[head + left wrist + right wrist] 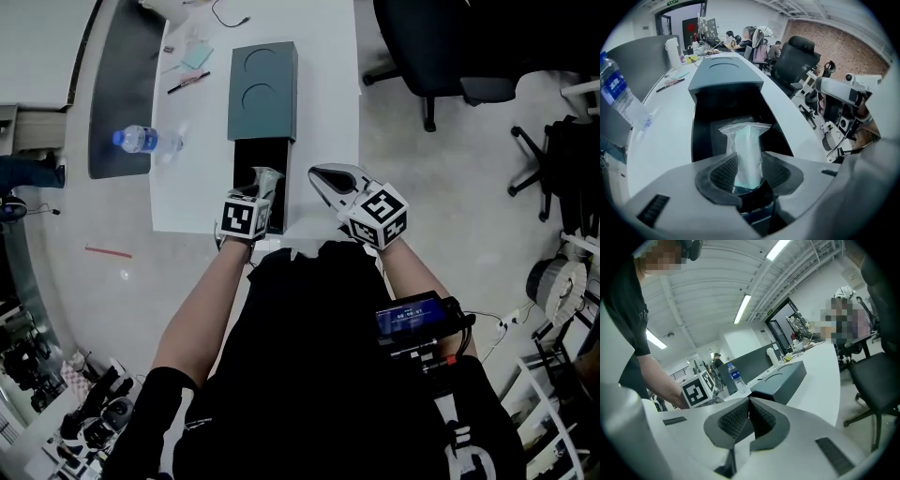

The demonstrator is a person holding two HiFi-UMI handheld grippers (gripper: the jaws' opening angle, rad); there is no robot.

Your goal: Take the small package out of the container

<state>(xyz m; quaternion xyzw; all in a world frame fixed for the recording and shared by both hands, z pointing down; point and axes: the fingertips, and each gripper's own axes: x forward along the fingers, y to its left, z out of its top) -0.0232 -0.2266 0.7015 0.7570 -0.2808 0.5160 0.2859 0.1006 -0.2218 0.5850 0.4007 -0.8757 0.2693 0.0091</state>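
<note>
Laid out whole in the head view alone: white table [187, 192], with a black office chair [436, 47] well off its far corner. Cut down to a slanting strip of tabletop in both gripper views.

On the table, a teal-grey container [262, 89], lid with two round recesses over the far part, black interior open at the near end. Mostly covered from above by the left gripper [263, 180]; opened up as a dark cavity only in the left gripper view.

Left gripper pointed steeply down into that opening, clamped on the small package [748, 136]: pads against both flanks of a clear bag with a pale green block inside, standing upright in the container's open near end. From above, no more than a grey-clear scrap at the jaw tips.

Right gripper [325, 174] just right of the container, near the table edge, roughly level. Jaws pressed together on nothing, plain in the right gripper view only.

Water bottle [141, 140] left of the container, well apart from it.

Smallest, a pen [187, 82] near the far left corner, caught in the head and left gripper views.
</note>
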